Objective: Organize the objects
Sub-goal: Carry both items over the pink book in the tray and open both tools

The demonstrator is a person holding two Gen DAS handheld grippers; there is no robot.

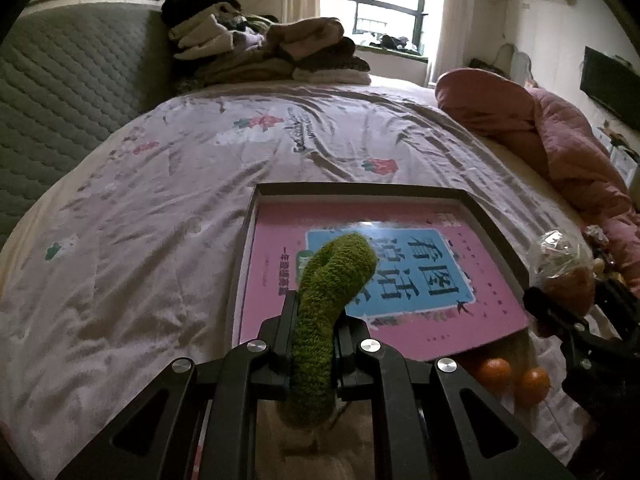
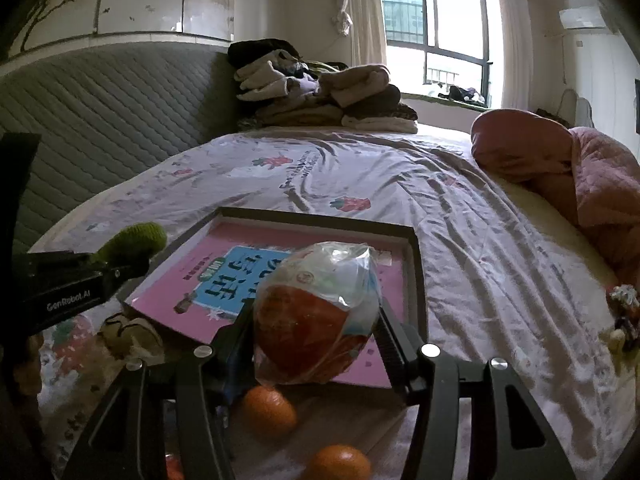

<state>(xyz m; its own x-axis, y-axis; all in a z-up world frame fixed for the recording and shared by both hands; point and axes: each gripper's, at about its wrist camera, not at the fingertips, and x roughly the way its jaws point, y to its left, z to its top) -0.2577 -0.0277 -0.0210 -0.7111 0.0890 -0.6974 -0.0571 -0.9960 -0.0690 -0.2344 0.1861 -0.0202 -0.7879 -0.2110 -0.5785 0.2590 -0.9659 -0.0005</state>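
Green and fuzzy, the sock (image 1: 320, 320) sits clenched in our left gripper (image 1: 314, 324), drooping over the dark tray (image 1: 360, 190). Our right gripper (image 2: 316, 320) grasps a clear plastic bag of orange fruit (image 2: 316, 316) above the tray's near edge. Inside the tray lies a pink book (image 1: 400, 280). Two loose tangerines (image 2: 268, 412) rest on the bedsheet (image 1: 160, 220) just beside the tray. A pile of folded clothes (image 1: 264, 48) sits at the bed's far edge, well apart.

Left gripper (image 1: 312, 344) clamped on a fuzzy green sock (image 1: 326, 316). Pink book (image 1: 400, 280) lies in the dark tray (image 1: 360, 190) ahead.
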